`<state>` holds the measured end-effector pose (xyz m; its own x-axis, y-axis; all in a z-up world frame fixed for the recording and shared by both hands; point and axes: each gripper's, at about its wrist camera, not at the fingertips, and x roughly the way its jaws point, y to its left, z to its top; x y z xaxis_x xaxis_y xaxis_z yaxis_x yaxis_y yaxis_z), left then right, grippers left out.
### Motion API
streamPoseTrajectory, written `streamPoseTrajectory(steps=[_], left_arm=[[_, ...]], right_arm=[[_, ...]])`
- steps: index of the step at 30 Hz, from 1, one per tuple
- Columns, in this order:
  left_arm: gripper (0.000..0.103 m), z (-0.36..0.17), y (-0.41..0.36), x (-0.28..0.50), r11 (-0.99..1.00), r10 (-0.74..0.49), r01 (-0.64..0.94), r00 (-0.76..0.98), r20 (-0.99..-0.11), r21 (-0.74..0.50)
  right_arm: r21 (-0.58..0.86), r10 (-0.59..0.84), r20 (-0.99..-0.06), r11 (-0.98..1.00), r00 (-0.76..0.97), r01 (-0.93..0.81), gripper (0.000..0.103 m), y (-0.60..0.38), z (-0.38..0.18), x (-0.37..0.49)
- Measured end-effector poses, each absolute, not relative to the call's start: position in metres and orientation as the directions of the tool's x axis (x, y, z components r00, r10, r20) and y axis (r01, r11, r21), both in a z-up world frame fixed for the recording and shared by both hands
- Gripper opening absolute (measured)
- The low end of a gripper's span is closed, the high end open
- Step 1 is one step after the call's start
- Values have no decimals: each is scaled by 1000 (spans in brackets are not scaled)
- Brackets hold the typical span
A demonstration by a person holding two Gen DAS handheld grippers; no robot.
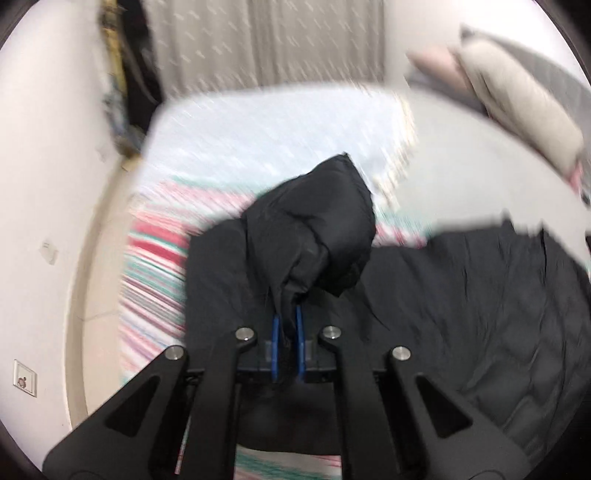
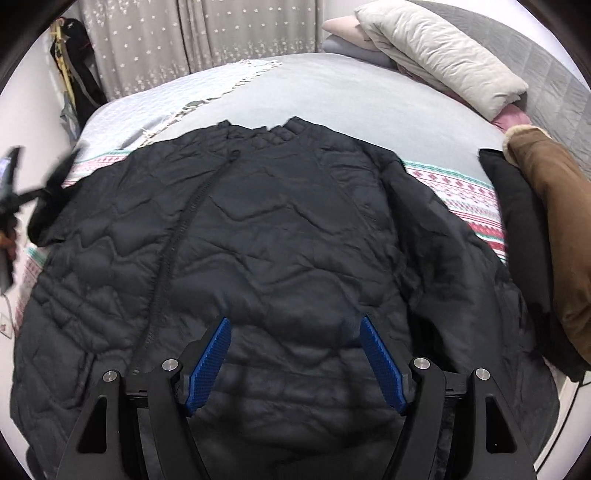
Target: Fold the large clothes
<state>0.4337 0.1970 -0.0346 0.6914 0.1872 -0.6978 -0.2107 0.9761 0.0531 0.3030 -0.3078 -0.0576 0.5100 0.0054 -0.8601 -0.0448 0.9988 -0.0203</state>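
Note:
A black quilted jacket lies spread flat on the bed, collar at the far side, zipper running down its left half. In the blurred left wrist view my left gripper is shut on a bunched black sleeve of that jacket, lifted above the bedspread. The rest of the jacket spreads to the right. My right gripper hovers over the jacket's lower middle, blue pads wide apart with nothing between them. At the far left of the right wrist view, the left gripper shows blurred, holding the sleeve end.
The bed has a grey sheet and a striped patterned blanket. Folded beige bedding lies at the head. A brown coat over a black garment sits at the right edge. Curtains and a white wall border the bed.

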Motion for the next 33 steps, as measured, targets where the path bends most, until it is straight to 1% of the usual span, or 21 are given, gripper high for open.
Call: streamPoseTrajectory(steps=[3, 5, 8, 9, 11, 12, 13, 14, 15, 16, 18, 20, 22, 24, 26, 28, 31, 33], left_arm=[[9, -5, 249, 418, 946, 270, -323, 717, -643, 37], [9, 0, 278, 412, 922, 327, -384, 697, -638, 53], [9, -12, 322, 401, 856, 466, -496, 617, -634, 147], [11, -23, 339, 398, 819, 528, -537, 563, -636, 203], [20, -42, 360, 391, 773, 583, -576, 478, -657, 266], [22, -52, 370, 387, 742, 614, -597, 423, -667, 305], [24, -58, 375, 384, 736, 611, -602, 396, -685, 309], [32, -63, 380, 379, 749, 582, -597, 386, -716, 287], [43, -67, 380, 374, 765, 550, -589, 386, -741, 261], [48, -68, 380, 366, 789, 505, -573, 399, -765, 222], [67, -62, 369, 353, 833, 441, -529, 451, -776, 165], [77, -55, 352, 340, 890, 344, -445, 505, -792, 103], [78, -47, 331, 319, 949, 205, -314, 538, -818, 32], [80, -37, 300, 294, 984, 91, -179, 557, -826, -13], [84, -30, 274, 268, 996, 15, -79, 568, -823, -37], [85, -27, 248, 239, 996, -87, 41, 568, -819, -77], [85, -38, 224, 201, 973, -228, 164, 523, -821, -165], [85, -52, 209, 178, 950, -306, 205, 480, -822, -234]], right_arm=[[2, 4, -864, 1000, 504, -5, 73, -321, -61, 300], [35, 21, -866, 999, 500, 17, 73, -330, -62, 296], [69, 35, -868, 996, 495, 50, 73, -343, -64, 286], [72, 34, -869, 996, 494, 58, 73, -346, -64, 283], [68, 23, -870, 995, 493, 74, 73, -355, -62, 273], [62, 14, -870, 995, 494, 81, 73, -360, -59, 267], [59, 9, -868, 995, 496, 86, 73, -364, -58, 262], [55, 1, -866, 994, 500, 93, 73, -370, -54, 254], [51, -8, -863, 993, 505, 102, 73, -377, -49, 246], [49, -13, -861, 993, 509, 108, 73, -383, -45, 239], [49, -19, -857, 992, 515, 118, 73, -396, -37, 221], [53, -21, -856, 990, 516, 128, 73, -407, -31, 205], [74, -9, -856, 987, 516, 140, 73, -418, -26, 181], [108, 18, -856, 984, 517, 145, 74, -427, -25, 158], [137, 42, -859, 979, 511, 149, 76, -432, -28, 136], [160, 66, -861, 976, 504, 145, 76, -434, -34, 116], [196, 105, -870, 970, 482, 142, 77, -435, -52, 88], [218, 128, -878, 965, 461, 146, 77, -436, -67, 72]])
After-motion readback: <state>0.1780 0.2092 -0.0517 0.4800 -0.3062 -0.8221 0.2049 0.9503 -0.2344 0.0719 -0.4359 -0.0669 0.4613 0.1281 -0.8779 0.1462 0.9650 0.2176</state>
